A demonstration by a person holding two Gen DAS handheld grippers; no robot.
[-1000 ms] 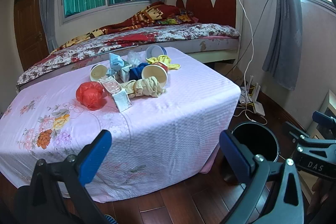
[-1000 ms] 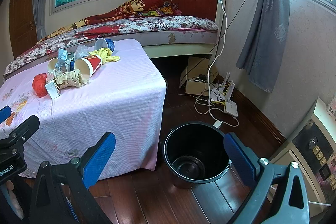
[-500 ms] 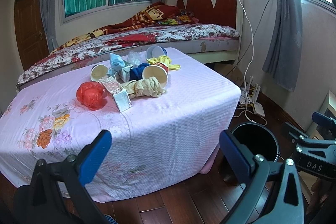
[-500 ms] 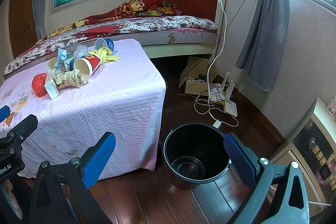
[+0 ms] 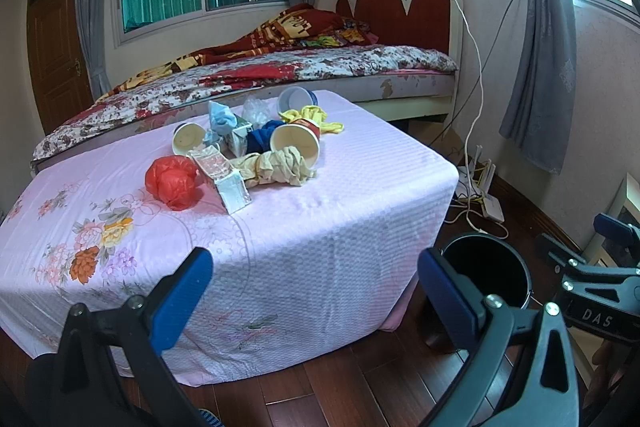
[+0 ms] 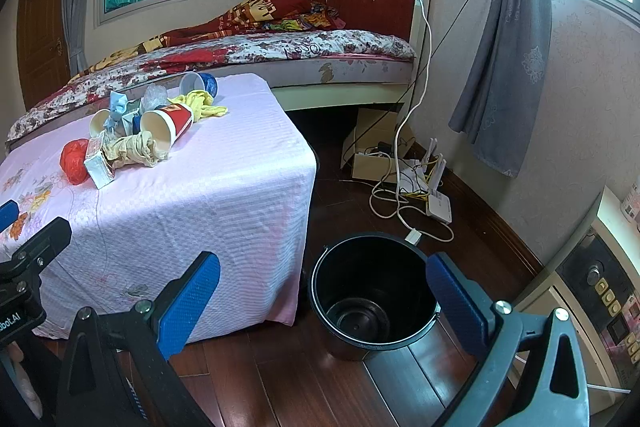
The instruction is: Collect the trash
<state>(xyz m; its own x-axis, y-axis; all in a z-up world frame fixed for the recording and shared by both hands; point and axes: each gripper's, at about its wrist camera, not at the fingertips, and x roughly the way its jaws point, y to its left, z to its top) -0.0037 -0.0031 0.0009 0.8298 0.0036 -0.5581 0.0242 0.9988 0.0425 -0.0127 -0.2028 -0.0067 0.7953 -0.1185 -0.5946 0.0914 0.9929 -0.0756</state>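
L gripper jaws wide apart, nothing between the blue pads, held low in front of the table edge. R gripper also spread wide, empty, hovering over the floor w/ the black bucket framed right between its fingers, a bit beyond them; bucket inside looks empty. From the L cam the bucket sits at lower right, by the table corner.

Trash pile is well ahead of both grippers, on the far half of the table w/ pink floral cloth: red plastic bag at left, clear/white carton just beside it, crumpled beige wad touching a tipped red paper cup, another paper cup lying on its side, blue cloth, light-blue mask, yellow rag, blue-white cup farthest back.

Beyond: bed, cables + router on floor at right.
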